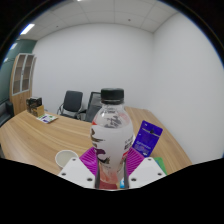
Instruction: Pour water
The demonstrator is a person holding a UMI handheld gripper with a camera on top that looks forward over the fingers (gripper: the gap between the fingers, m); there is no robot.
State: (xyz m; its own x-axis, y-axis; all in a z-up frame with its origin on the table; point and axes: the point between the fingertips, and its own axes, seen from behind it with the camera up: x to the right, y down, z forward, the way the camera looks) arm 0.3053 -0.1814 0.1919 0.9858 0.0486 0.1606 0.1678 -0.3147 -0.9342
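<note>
The tongs (111,172) point forward and level over a wooden counter (40,135), and their two fingers are clamped on the lower body of a clear plastic bottle (112,135). The purple pads (94,160) press against its sides. The bottle stands upright between the fingers, its dark cap (112,96) closed and topmost. The label on the bottle carries pink and dark markings; the print is too small to read. The bottle's base is hidden behind the fingers, so whether it rests on the counter or is lifted cannot be told, and its water level cannot be made out.

Just to the left of the fingers lies a pale round cup (65,157) on the counter, partly cut off low in the view. To the right of the bottle a purple box (148,136) stands near the counter's far edge.

Beyond the bottle the counter runs back toward a white wall, with open surface to the left. Black chairs (72,104) stand at its far side, some papers (47,118) lie near them, and a cabinet (24,82) stands at the far left wall.
</note>
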